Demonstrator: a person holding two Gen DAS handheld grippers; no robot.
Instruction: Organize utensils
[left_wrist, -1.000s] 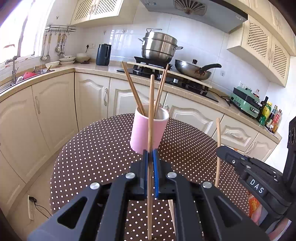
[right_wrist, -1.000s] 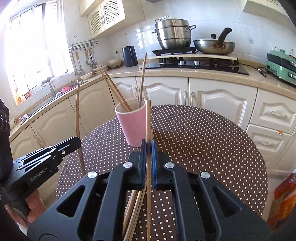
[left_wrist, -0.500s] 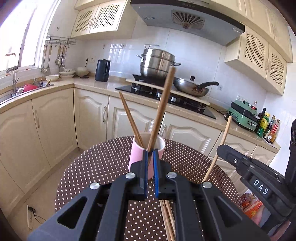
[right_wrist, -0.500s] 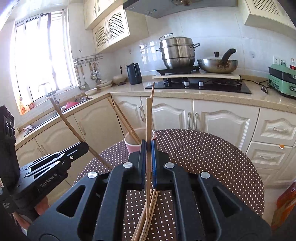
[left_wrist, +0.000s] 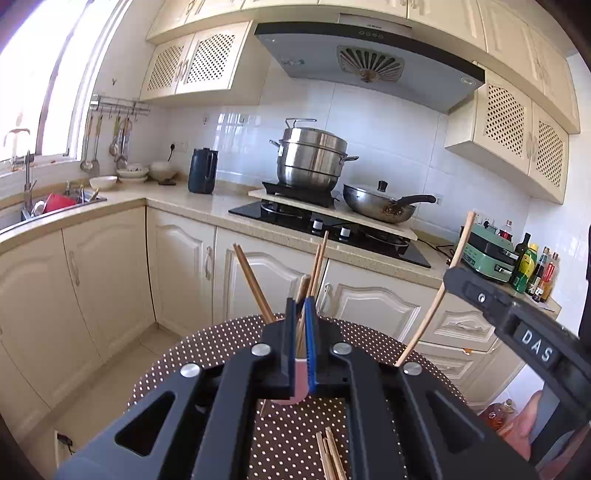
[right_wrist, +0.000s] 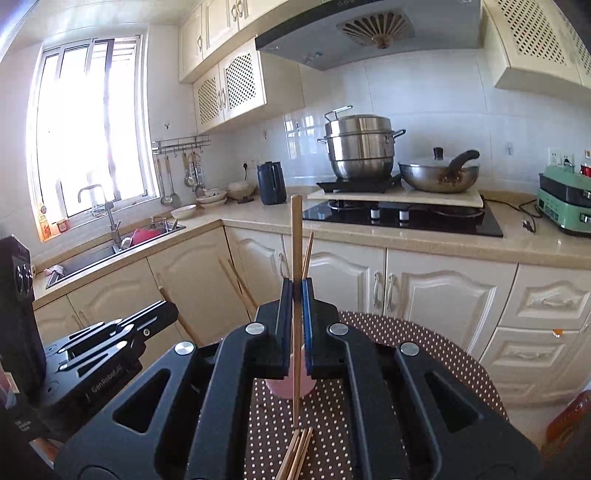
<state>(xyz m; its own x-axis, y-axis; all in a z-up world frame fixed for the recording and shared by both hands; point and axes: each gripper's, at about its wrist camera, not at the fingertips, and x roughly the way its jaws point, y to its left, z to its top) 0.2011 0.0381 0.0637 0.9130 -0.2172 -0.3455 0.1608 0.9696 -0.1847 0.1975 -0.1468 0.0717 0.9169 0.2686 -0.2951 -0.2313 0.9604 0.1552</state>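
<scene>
A pink cup (left_wrist: 301, 378) stands on the round brown dotted table (left_wrist: 207, 354) with three chopsticks (left_wrist: 255, 284) leaning in it. In the left wrist view it is mostly hidden behind my left gripper (left_wrist: 301, 332), which is shut on a chopstick (left_wrist: 303, 286) that points away and up. My right gripper (right_wrist: 297, 310) is shut on an upright chopstick (right_wrist: 296, 236), held above and in front of the cup (right_wrist: 291, 386). Each gripper shows in the other's view: the right gripper (left_wrist: 452, 277) with its tilted stick (left_wrist: 439, 291), the left gripper (right_wrist: 166, 310) with its own stick (right_wrist: 181, 317).
Several loose chopsticks (left_wrist: 328, 458) lie on the table's near side, below both grippers (right_wrist: 295, 454). Behind the table runs a counter with a hob (left_wrist: 328, 229), a steamer pot (left_wrist: 312, 158), a pan (left_wrist: 380, 208), a dark kettle (left_wrist: 202, 171) and a sink (right_wrist: 110, 247).
Both grippers have risen, each with its chopstick. The cup has sunk in both views and now sits behind the jaws. The left gripper's chopstick has tipped from upright to leaning away.
</scene>
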